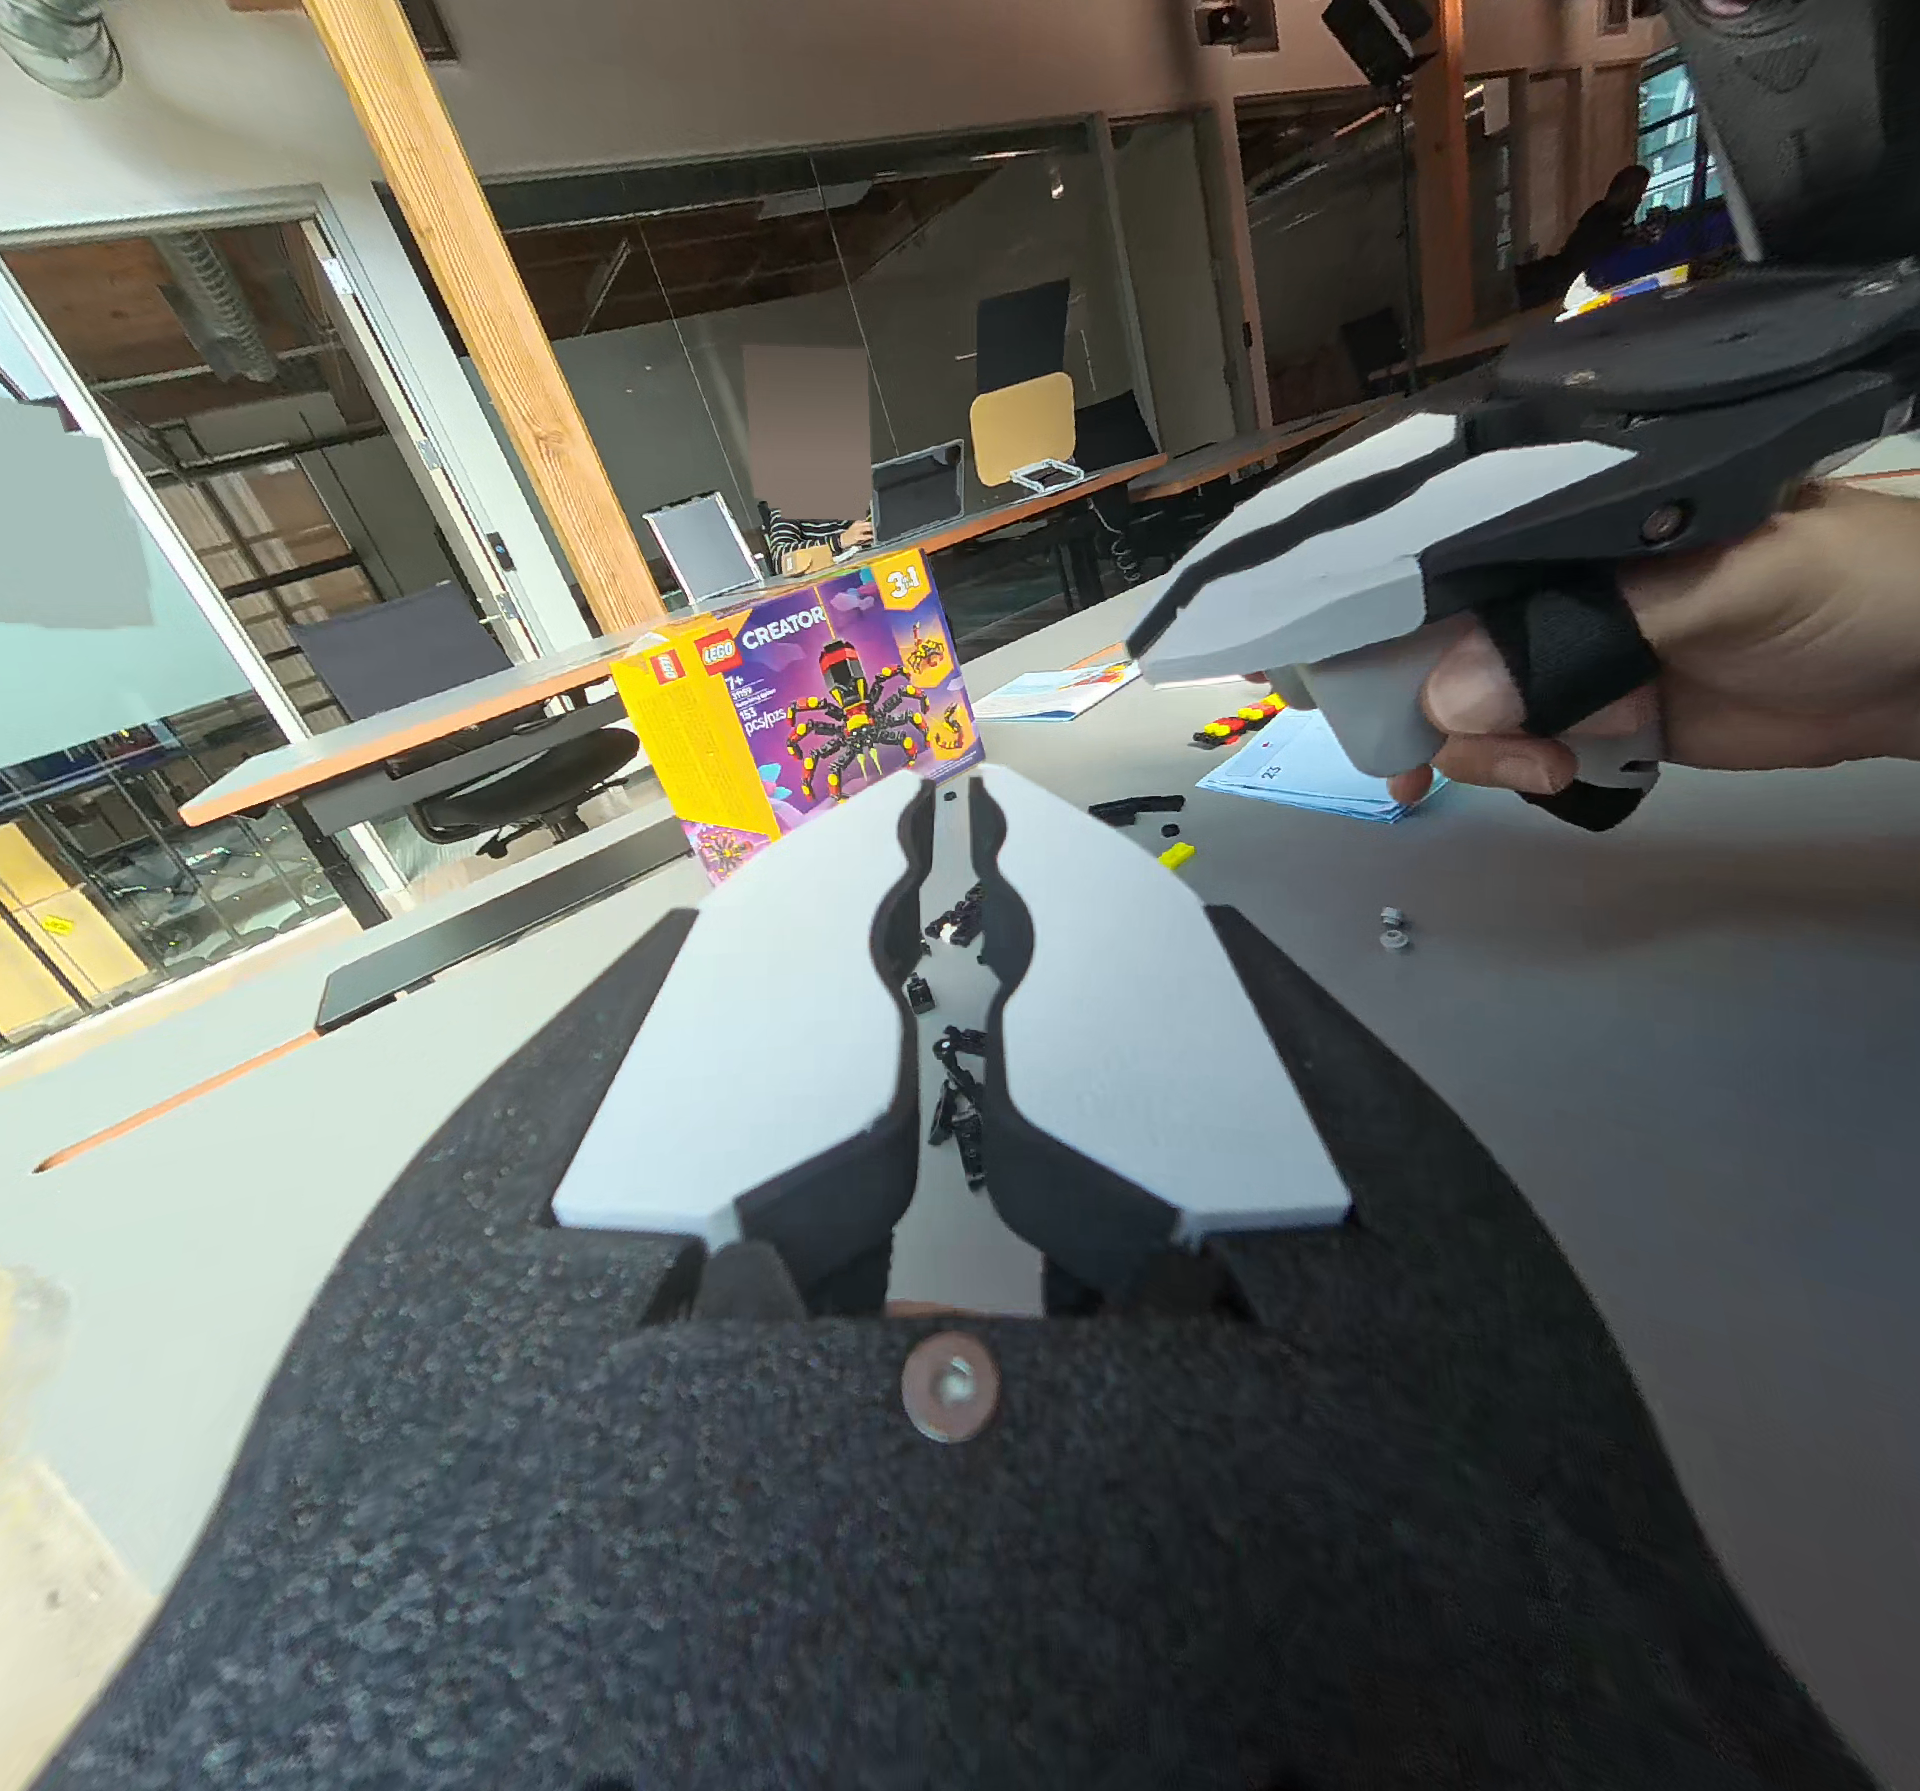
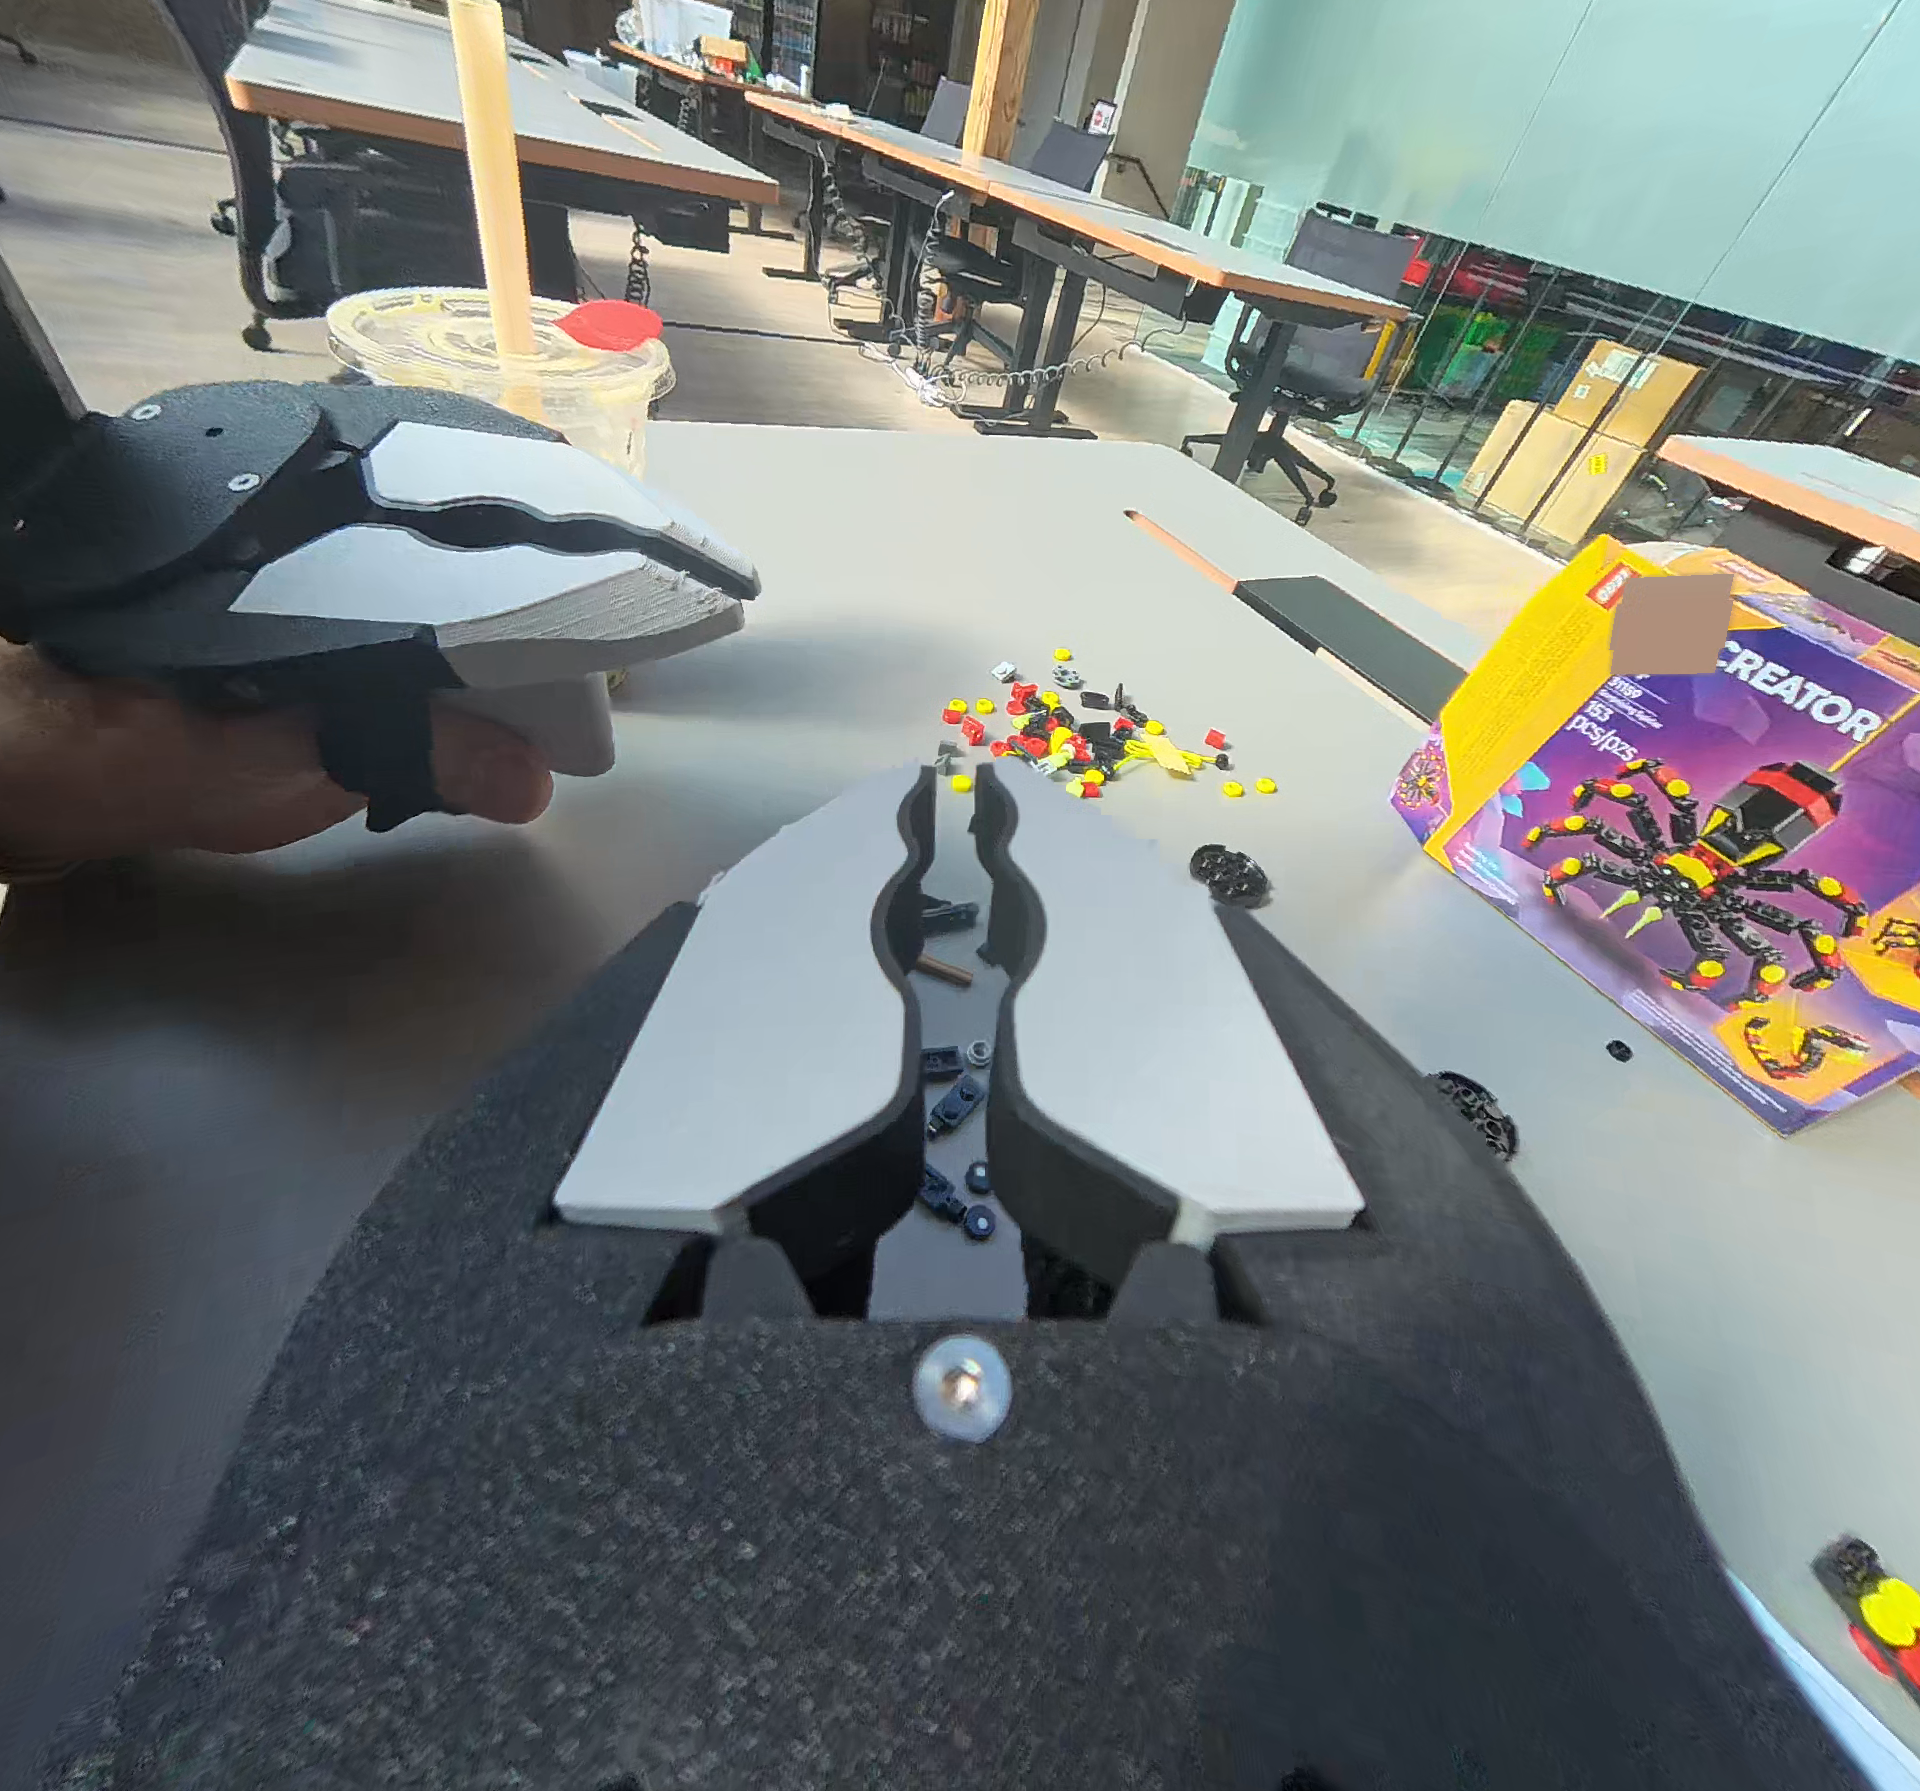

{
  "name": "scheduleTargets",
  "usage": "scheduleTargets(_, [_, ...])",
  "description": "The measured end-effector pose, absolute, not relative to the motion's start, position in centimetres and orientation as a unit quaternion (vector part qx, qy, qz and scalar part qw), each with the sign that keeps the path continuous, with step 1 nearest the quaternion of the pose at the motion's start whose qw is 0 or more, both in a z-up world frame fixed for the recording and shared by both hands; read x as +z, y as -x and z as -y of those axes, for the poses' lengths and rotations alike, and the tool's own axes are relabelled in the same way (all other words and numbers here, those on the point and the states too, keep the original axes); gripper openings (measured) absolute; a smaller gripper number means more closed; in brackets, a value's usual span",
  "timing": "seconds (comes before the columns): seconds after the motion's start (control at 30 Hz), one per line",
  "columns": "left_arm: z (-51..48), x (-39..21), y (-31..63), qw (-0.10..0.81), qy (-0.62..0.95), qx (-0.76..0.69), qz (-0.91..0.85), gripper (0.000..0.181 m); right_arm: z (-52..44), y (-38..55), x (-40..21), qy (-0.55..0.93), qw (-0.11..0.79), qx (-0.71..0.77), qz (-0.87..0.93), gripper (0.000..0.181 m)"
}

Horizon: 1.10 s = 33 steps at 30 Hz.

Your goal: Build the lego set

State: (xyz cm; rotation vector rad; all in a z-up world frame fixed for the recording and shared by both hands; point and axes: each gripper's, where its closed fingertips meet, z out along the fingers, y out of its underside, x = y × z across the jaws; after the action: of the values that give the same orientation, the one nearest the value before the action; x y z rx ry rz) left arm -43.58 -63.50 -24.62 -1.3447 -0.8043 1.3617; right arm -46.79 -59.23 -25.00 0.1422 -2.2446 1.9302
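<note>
My left gripper (image 1: 953,791) hovers low over the grey table (image 1: 1558,1066), its jaws nearly closed and empty. Loose black Lego pieces (image 1: 956,1066) lie on the table under its fingers. My right gripper (image 2: 956,775) is also nearly closed and empty, above small dark pieces (image 2: 956,1097). A pile of red, yellow and black pieces (image 2: 1081,733) lies just beyond its tips. The right gripper also shows in the left wrist view (image 1: 1143,661), and the left gripper in the right wrist view (image 2: 743,588). A small black, yellow and red assembly (image 2: 1881,1616) sits at the lower right.
The Lego box (image 1: 831,702) stands on the table; in the right wrist view it is at the right (image 2: 1683,827). An open instruction booklet (image 1: 1299,775) lies under the right hand. A plastic cup with a straw (image 2: 499,359) stands behind the left gripper. Black round parts (image 2: 1229,874) lie nearby. My right fingertips sit around 6 cm from my left ones.
</note>
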Motion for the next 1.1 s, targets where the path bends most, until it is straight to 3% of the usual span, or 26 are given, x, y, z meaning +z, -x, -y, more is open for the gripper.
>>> scheduleTargets(0.17, [63.6, -25.4, 44.0, 0.523, 0.565, 0.522, 0.368, 0.020, 59.3, 48.2, -24.8, -0.029, 0.168, 0.642, 0.747, 0.012])
scheduleTargets(0.27, [63.4, -25.6, 44.2, 0.518, 0.571, 0.519, 0.370, 0.047, 59.2, 48.9, -26.1, -0.016, 0.163, 0.610, 0.775, 0.022])
scheduleTargets(0.4, [63.2, -25.4, 44.8, 0.525, 0.560, 0.518, 0.379, 0.110, 58.9, 49.1, -27.6, -0.030, 0.161, 0.585, 0.794, 0.028])
scheduleTargets(0.53, [62.6, -24.7, 44.8, 0.528, 0.553, 0.541, 0.351, 0.137, 58.5, 49.9, -28.3, -0.025, 0.176, 0.568, 0.804, 0.029])
scheduleTargets(0.63, [62.1, -24.7, 44.7, 0.540, 0.554, 0.529, 0.349, 0.133, 58.6, 50.0, -28.2, -0.027, 0.177, 0.564, 0.806, 0.024])
scheduleTargets(0.73, [62.1, -24.0, 44.2, 0.554, 0.543, 0.535, 0.334, 0.100, 60.0, 50.8, -27.0, -0.059, 0.186, 0.552, 0.811, 0.025])
scheduleTargets(0.9, [62.1, -24.1, 43.8, 0.548, 0.552, 0.533, 0.332, 0.071, 68.9, 53.5, -26.2, -0.226, 0.174, 0.484, 0.827, 0.016])
scheduleTargets(1.0, [62.1, -25.1, 43.9, 0.539, 0.575, 0.507, 0.349, 0.056, 75.6, 55.0, -28.2, -0.341, 0.176, 0.445, 0.810, 0.004])
scheduleTargets(1.1, [62.1, -25.6, 43.9, 0.530, 0.587, 0.498, 0.355, 0.047, 80.1, 55.7, -31.5, -0.403, 0.147, 0.394, 0.813, 0.002])
